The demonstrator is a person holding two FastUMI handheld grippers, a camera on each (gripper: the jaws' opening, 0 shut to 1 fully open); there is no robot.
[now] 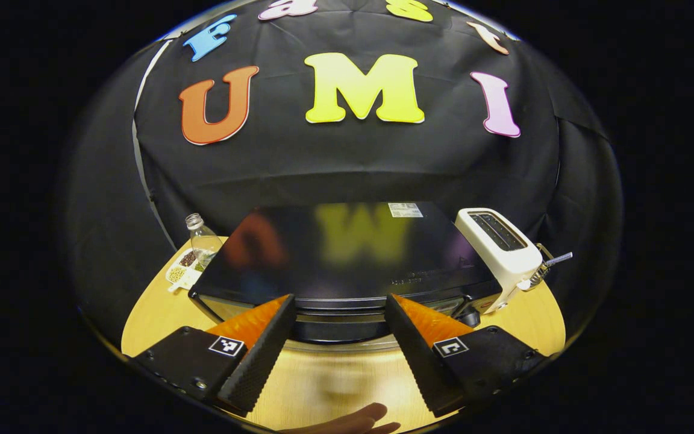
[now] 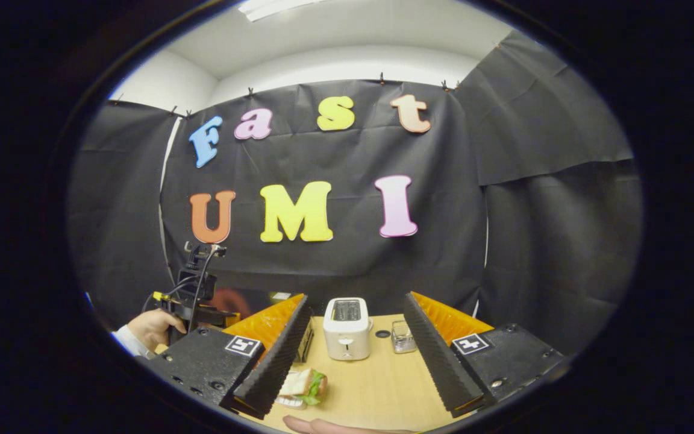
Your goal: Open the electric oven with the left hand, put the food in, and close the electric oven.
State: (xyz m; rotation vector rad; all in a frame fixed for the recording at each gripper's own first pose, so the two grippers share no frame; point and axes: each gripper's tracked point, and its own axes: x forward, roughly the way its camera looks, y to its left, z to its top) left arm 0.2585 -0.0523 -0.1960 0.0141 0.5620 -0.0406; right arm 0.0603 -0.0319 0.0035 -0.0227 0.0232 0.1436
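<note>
both fingers (image 1: 262, 349) of the left gripper (image 1: 338, 352) show at the bottom of the left gripper view as ribbed, wedge-shaped slabs spread wide apart, with nothing between them. each carries a square black-and-white marker tag on its blocky mount. just beyond their tips, in the centre of the frame, sits the electric oven (image 1: 347, 259), a broad black box with a glossy, mirror-like top; its door looks closed, with a dark bar-like front edge lying between the fingertips. a small white label sits near the top's back edge, its print too small to read. at centre right of that frame stands a white two-slot toaster (image 1: 497, 247) of smooth plastic. at centre left stand a clear bottle (image 1: 202, 238) and a white tray of seeds or beans (image 1: 184, 268). all rest on a pale wooden table (image 1: 335, 380).

in the right gripper view, the right gripper (image 2: 353, 361) also has its ribbed fingers (image 2: 275, 355) set wide apart and empty. the food, a sandwich with green lettuce on a small plate (image 2: 302, 386), lies at lower centre, just beside the left finger's tip. a small clear glass jar (image 2: 403, 337) stands right of the toaster. at lower left of the frame a hand (image 2: 151, 328) with a pale sleeve cuff holds the other gripper's handle.
</note>
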